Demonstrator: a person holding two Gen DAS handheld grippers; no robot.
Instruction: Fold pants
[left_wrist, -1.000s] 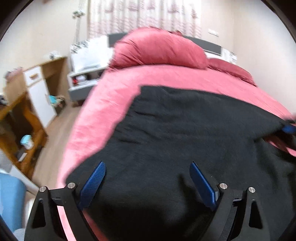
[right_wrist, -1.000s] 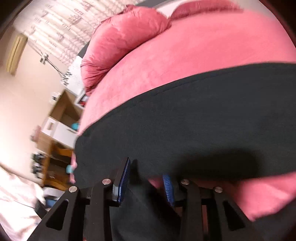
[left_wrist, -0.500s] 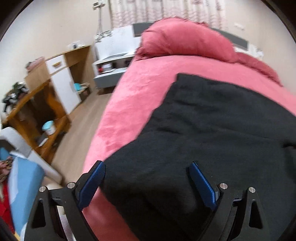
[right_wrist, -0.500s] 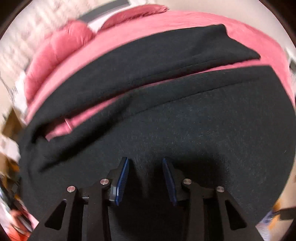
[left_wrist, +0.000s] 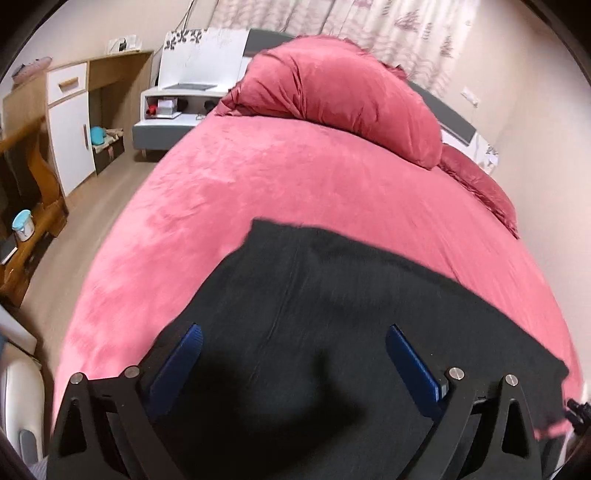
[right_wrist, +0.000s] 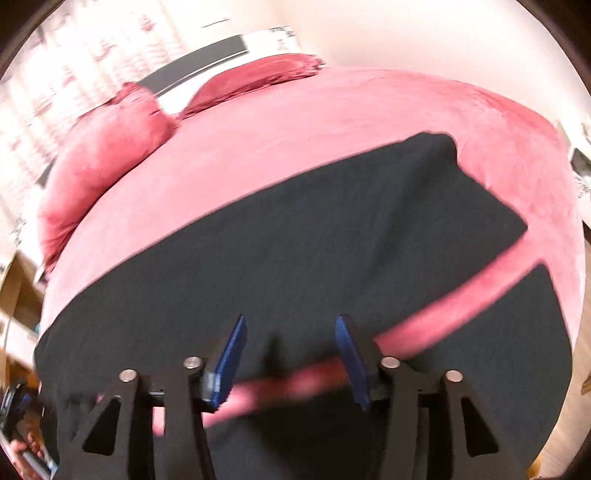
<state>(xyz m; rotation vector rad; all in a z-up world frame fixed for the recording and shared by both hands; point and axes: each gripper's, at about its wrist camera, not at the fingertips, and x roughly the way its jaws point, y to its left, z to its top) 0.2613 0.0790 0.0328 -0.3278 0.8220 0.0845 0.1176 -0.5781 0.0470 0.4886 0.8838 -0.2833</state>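
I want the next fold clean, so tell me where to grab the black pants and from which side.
Pinch the black pants at the far leg's hem corner, coming in from the bare bedspread beyond it: that edge lies flat and exposed. The right gripper is opening, gripping nothing.

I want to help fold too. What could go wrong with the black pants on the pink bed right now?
The pants lie unevenly: a pink strip of bedspread shows between the two dark parts, so a fold might come out crooked. Both grippers, left and right, are opening and grip nothing. The near part lies close to the bed's edge and might slide off.
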